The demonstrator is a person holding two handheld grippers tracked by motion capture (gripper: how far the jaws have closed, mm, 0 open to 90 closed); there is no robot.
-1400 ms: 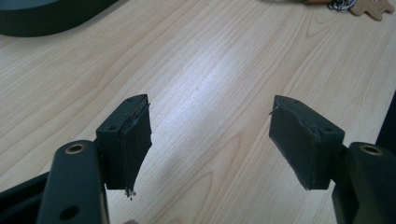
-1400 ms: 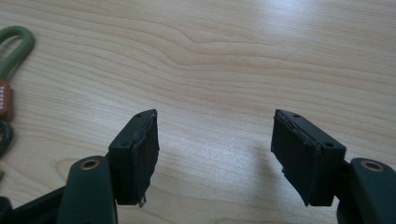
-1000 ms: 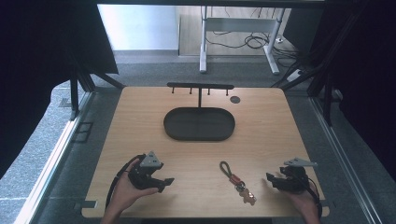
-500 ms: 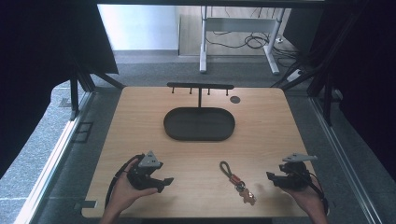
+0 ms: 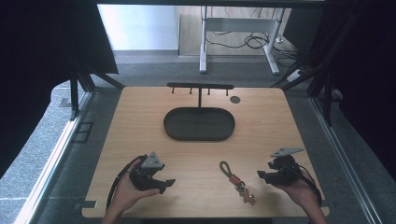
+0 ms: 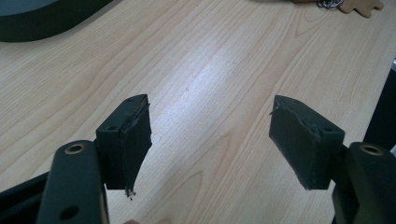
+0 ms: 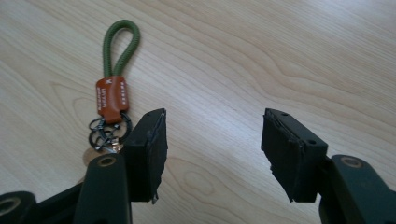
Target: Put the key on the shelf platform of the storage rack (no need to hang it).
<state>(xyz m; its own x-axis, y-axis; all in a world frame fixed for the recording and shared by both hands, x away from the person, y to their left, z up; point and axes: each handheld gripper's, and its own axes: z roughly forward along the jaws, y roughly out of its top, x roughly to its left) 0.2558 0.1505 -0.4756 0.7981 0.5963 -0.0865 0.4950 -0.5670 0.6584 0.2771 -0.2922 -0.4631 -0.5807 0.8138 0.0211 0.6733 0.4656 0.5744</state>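
My right gripper (image 5: 262,174), jaws apart and just closing on nothing, hovers beside the keychain (image 5: 237,182) near the table's (image 5: 140,121) front edge; my left gripper (image 5: 169,184) is open, empty.

Only one marking found: pale stamped lettering on the brown leather tab (image 7: 112,94) of the keychain (image 7: 115,79), seen in the right gripper view. It runs along the tab in two short lines with a small emblem at the loop end. Too small and soft to read; no letters made out. In the high view the tab is a mere speck, nothing legible. No other text, number, brand or sign readable on the desk (image 5: 140,135).
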